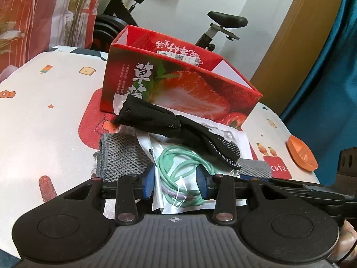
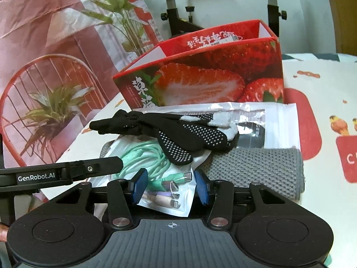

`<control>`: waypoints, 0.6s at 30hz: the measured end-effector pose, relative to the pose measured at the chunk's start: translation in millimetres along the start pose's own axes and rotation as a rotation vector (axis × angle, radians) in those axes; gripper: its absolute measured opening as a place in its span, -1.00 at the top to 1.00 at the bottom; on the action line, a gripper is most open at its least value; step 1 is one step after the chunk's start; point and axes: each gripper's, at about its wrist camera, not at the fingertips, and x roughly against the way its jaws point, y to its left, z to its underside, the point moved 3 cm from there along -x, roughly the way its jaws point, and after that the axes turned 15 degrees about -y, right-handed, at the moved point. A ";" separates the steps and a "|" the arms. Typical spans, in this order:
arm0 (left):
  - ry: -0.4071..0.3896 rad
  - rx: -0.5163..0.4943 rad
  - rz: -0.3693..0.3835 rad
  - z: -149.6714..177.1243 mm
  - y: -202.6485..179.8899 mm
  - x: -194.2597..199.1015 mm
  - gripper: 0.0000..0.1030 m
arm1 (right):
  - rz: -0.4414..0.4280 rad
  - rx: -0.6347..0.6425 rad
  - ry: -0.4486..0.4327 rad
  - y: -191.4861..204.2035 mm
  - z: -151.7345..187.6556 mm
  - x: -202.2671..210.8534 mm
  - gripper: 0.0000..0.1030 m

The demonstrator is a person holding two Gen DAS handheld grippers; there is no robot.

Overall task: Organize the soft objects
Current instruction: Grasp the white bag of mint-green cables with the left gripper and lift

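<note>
1. A glossy red cardboard box printed with a cut strawberry (image 1: 178, 84) stands open-topped on a table covered by a smooth white cloth with small cartoon prints (image 1: 55, 120)
2. In front of the box lies a heap of soft things: a grey waffle-knit folded cloth (image 2: 256, 169) at the bottom, a clear crinkled plastic bag holding a coiled mint-green cable (image 1: 176, 167) over it, and a flat white resealable pouch (image 2: 276, 120) toward the box
3. A pair of black knit gloves with white grip dots (image 2: 174, 134) is draped across the top of the heap, cuffs bunched, fingers limp
4. The left gripper (image 1: 175, 182) has its blue padded fingers on either side of the cable bag; the film sits between them, but whether the pads press on it I cannot tell
5. The right gripper (image 2: 170, 186) likewise straddles the bag's corner, where metal plugs show through the film; firm contact cannot be told
6. A shallow orange plastic dish (image 1: 302, 153) rests on the cloth, well apart from the heap
</note>
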 end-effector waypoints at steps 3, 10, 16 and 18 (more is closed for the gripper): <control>0.006 0.008 0.004 0.3 0.5 2.7 0.20 | 0.002 -0.005 0.005 2.3 0.0 3.3 0.14; -0.003 0.003 0.001 -1.2 -1.5 13.0 0.20 | -0.011 0.016 -0.004 11.0 -3.0 13.9 0.14; -0.063 -0.023 0.019 -8.7 -7.5 27.5 0.20 | -0.023 0.087 -0.076 25.5 -12.0 31.6 0.14; -0.087 -0.036 0.024 -12.2 -10.3 32.9 0.20 | -0.026 0.109 -0.095 30.4 -14.8 36.3 0.14</control>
